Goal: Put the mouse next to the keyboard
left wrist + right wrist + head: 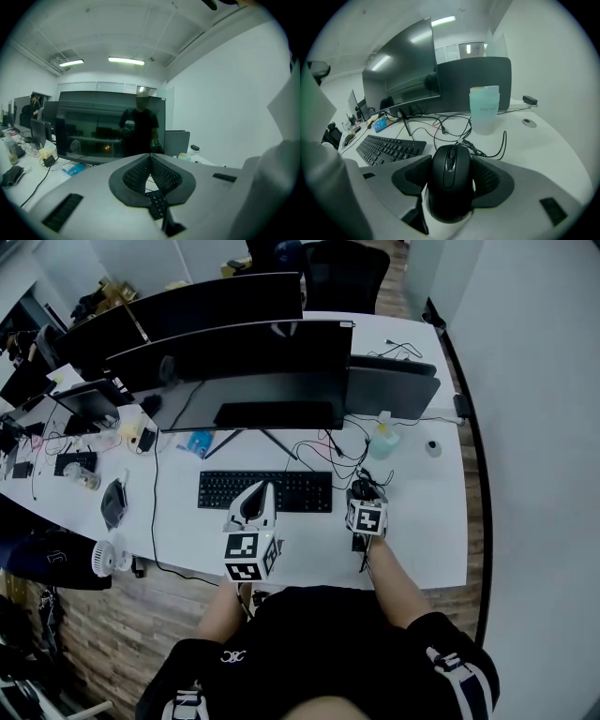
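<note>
A black corded mouse sits between the jaws of my right gripper, which is shut on its sides. In the head view this gripper is just right of the black keyboard, with the mouse at its tip. The keyboard lies to the left in the right gripper view. My left gripper hovers over the keyboard's middle front edge; its jaws are shut, pads touching, holding nothing.
A wide monitor stands behind the keyboard, with tangled cables at its foot. A translucent bottle stands beyond the mouse. A small round disc lies at the right. The desk's front edge is close to the grippers.
</note>
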A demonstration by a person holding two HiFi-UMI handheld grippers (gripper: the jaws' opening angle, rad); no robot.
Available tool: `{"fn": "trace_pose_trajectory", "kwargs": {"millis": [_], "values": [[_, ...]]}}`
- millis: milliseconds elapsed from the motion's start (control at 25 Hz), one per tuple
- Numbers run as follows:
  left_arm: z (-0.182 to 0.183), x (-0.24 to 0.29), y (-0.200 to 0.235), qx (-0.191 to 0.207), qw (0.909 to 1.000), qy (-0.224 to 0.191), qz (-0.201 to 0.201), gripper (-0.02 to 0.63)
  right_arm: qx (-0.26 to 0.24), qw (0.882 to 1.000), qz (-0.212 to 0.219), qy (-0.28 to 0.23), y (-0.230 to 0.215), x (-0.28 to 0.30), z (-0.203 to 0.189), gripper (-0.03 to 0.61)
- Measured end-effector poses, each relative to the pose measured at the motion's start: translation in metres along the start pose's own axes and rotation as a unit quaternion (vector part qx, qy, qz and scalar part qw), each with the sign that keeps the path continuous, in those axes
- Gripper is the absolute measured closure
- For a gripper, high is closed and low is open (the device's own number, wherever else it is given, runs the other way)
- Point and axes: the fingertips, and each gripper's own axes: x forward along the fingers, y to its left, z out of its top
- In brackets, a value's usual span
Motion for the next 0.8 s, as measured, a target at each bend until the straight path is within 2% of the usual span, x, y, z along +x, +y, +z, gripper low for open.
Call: {"fn": "trace_pose_trajectory", "kwargs": {"millis": [160, 240, 320, 360, 440, 520, 640, 800], "values": [[0.001, -0.004, 0.003, 0.000, 1.0000, -0.002, 0.007, 0.601, -0.003, 0.999, -0.009, 0.032, 0.001, 0.009, -0.017, 0.291], [0.001, -0.006, 0.005, 0.000, 0.9999, -0.004, 0.011, 0.601, 0.015, 0.997, -0.010, 0.073, 0.004, 0.008, -0.033, 0.291], [0.002, -0.009, 0.006, 0.000, 0.9999, -0.006, 0.014, 0.601, 0.053, 0.991, 0.026, 0.119, 0.024, 0.009, -0.056, 0.291], [0.002, -0.010, 0.007, 0.000, 0.9999, -0.007, 0.015, 0.601, 0.047, 0.992, 0.032, 0.112, 0.027, 0.014, -0.056, 0.291], [0.002, -0.012, 0.009, 0.000, 0.9998, -0.008, 0.015, 0.601, -0.004, 0.997, 0.001, 0.072, 0.015, 0.021, -0.041, 0.290], [0.002, -0.014, 0.010, -0.001, 0.9998, -0.009, 0.016, 0.601, -0.029, 0.997, -0.016, 0.069, 0.015, 0.018, -0.036, 0.290], [0.002, -0.016, 0.013, -0.001, 0.9998, -0.011, 0.017, 0.601, -0.036, 0.996, -0.017, 0.075, 0.018, 0.019, -0.040, 0.290], [0.005, -0.017, 0.014, -0.002, 0.9997, -0.016, 0.017, 0.601, -0.040, 0.998, -0.009, 0.043, 0.019, 0.016, -0.029, 0.279]]}}
